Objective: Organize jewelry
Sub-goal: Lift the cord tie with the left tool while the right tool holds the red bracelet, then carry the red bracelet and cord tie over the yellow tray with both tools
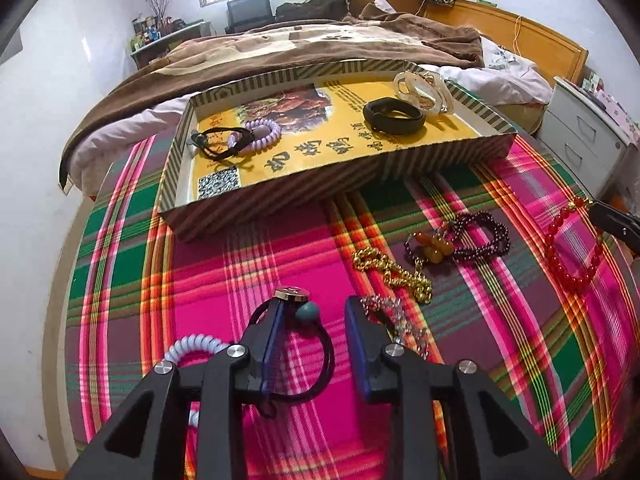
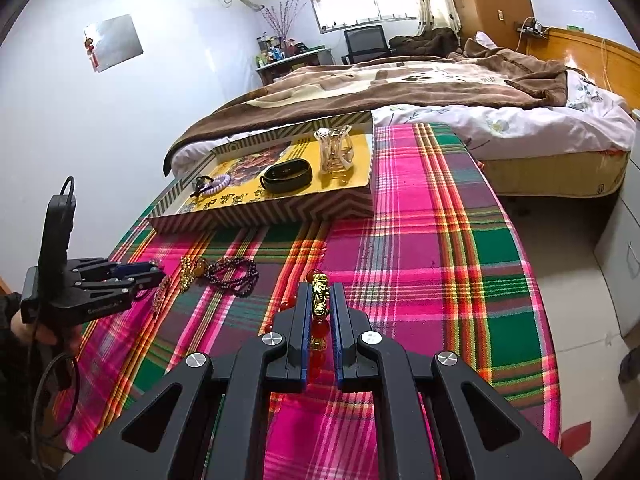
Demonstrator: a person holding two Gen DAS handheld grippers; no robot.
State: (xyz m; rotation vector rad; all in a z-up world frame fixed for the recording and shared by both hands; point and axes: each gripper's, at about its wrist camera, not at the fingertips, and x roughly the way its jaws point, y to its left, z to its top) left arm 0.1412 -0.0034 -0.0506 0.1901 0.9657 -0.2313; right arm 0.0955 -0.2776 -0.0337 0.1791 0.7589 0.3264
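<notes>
Jewelry is split between the plaid surface (image 1: 248, 264) and a shallow striped box (image 1: 320, 184) further back. Nearest in the left wrist view, the left hand-held gripper (image 1: 316, 312) has its jaws a little apart over a dark hair tie (image 1: 320, 376) with a teal bead and a round gold charm; the tie's loop runs behind the left finger, so can't tell if anything's really pinched. A pale coil hair tie (image 1: 192, 346) pokes out lower left, mostly hidden by the gripper body. Just right of it sits a silvery chain (image 1: 394, 314), half covered, then a gold chain (image 1: 394, 272) and a dark purple bead strand (image 1: 476, 232) with amber beads.

In the right wrist view, the right hand-held gripper (image 2: 321, 300) is clamped tight on a red bead bracelet (image 2: 319, 330) with a gold charm at the tips; most of the loop is out of sight behind the fingers.

Further back, the box holds a black hair tie (image 1: 220, 144) tangled with a lilac coil tie (image 1: 256, 134) on its left, plus a black bangle (image 1: 394, 118) and a clear hair claw (image 1: 420, 88) upper right. The printed text inside is too small to read.
</notes>
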